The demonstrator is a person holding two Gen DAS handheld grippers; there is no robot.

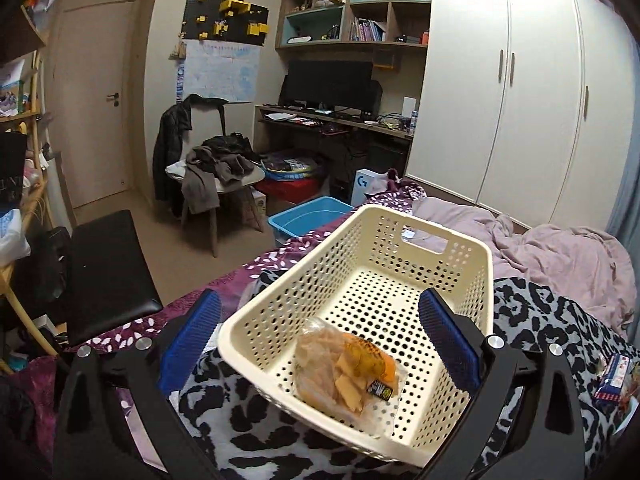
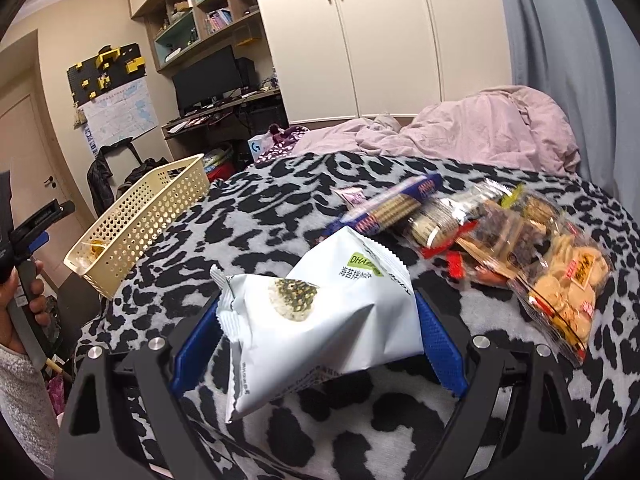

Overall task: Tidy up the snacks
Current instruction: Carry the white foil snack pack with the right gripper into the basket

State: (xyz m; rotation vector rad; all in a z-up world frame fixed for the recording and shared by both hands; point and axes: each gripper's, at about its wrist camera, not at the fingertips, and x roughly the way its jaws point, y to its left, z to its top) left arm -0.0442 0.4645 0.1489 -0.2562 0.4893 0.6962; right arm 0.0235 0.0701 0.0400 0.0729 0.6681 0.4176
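Observation:
A cream perforated basket (image 1: 456, 252) sits on the leopard-print blanket, and it shows again at the left in the right wrist view as the basket (image 2: 136, 220). Inside lies one clear bag of yellow chips (image 1: 346, 368). My left gripper (image 1: 320, 332) hangs open over the basket's near corner, holding nothing. My right gripper (image 2: 316, 328) is shut on a white seaweed snack bag (image 2: 320, 312), lifted off the blanket. Beyond it lies a pile of snacks: a blue cracker box (image 2: 394, 204), a biscuit pack (image 2: 444, 220) and a clear bag of round crackers (image 2: 560, 284).
A pink duvet (image 2: 460, 128) is bunched at the far end of the bed. A snack packet (image 1: 614, 376) lies right of the basket. On the floor stand a black stool (image 1: 108, 272), a blue tub (image 1: 308, 218) and a chair with clothes (image 1: 216, 172). A hand (image 2: 32, 300) holds the left gripper.

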